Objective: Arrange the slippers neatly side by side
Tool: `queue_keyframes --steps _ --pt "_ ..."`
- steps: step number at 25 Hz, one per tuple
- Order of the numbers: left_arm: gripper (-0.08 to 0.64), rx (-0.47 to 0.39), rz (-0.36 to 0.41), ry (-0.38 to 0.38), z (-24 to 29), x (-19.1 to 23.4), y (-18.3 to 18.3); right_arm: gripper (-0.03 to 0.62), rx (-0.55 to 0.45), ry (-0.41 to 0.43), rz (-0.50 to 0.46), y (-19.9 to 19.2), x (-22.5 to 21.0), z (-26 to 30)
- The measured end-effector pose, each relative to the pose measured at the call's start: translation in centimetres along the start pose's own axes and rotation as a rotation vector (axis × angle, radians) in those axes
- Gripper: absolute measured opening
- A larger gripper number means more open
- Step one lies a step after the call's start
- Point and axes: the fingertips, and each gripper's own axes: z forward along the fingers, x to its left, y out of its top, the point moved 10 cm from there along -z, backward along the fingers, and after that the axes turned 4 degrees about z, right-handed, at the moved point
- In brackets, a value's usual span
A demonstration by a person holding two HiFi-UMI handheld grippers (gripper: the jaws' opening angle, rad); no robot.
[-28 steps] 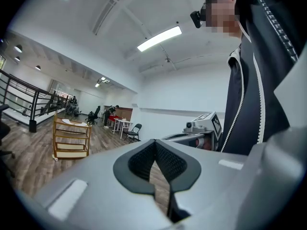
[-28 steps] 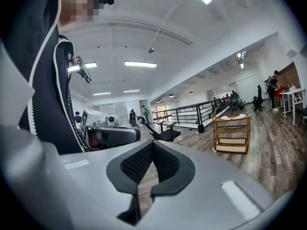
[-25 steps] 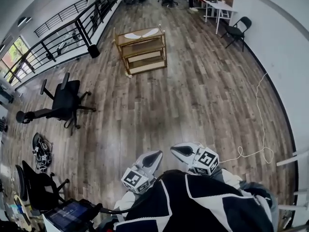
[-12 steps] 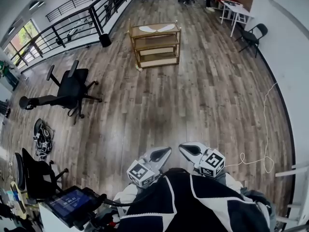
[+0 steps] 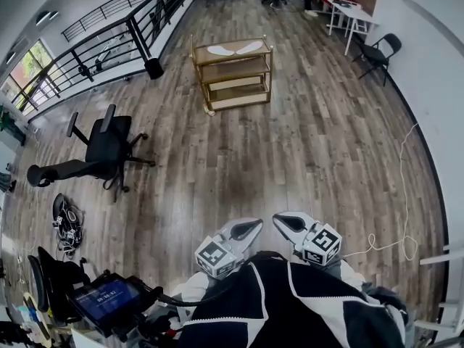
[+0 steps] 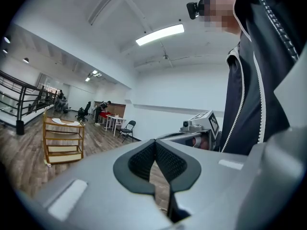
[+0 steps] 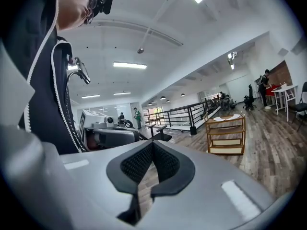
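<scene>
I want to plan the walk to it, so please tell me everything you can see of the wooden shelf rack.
The wooden shelf rack is an open frame of light wood with three tiers. It stands upright on the plank floor, far ahead of the person. Two white slippers lie on its top tier, angled apart like a V. The lower tiers look pale; whether they hold anything is too small to tell.

There is one wooden rack point(image 5: 232, 72) with three shelves. Two white slippers lie on its top shelf: a left slipper point(image 5: 219, 50) and a right slipper point(image 5: 249, 46). Left of the rack stand two black chairs, a near swivel chair point(image 5: 101, 149) and a far swivel chair point(image 5: 47, 285). Right of the rack are one folding chair point(image 5: 378, 49), one white desk point(image 5: 353, 11) and one white cable point(image 5: 403, 194). There are two claws: a left claw point(image 5: 245, 230) and a right claw point(image 5: 284, 221).
</scene>
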Motion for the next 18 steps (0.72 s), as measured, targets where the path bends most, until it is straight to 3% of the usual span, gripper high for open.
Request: queue_keyframes --steps 18 --pt "0.011 -0.007 -0.017 -0.076 -2.1 14.9 -0.6 0.005 -0.036 -0.097 0.029 2.8 -4.8 13.2"
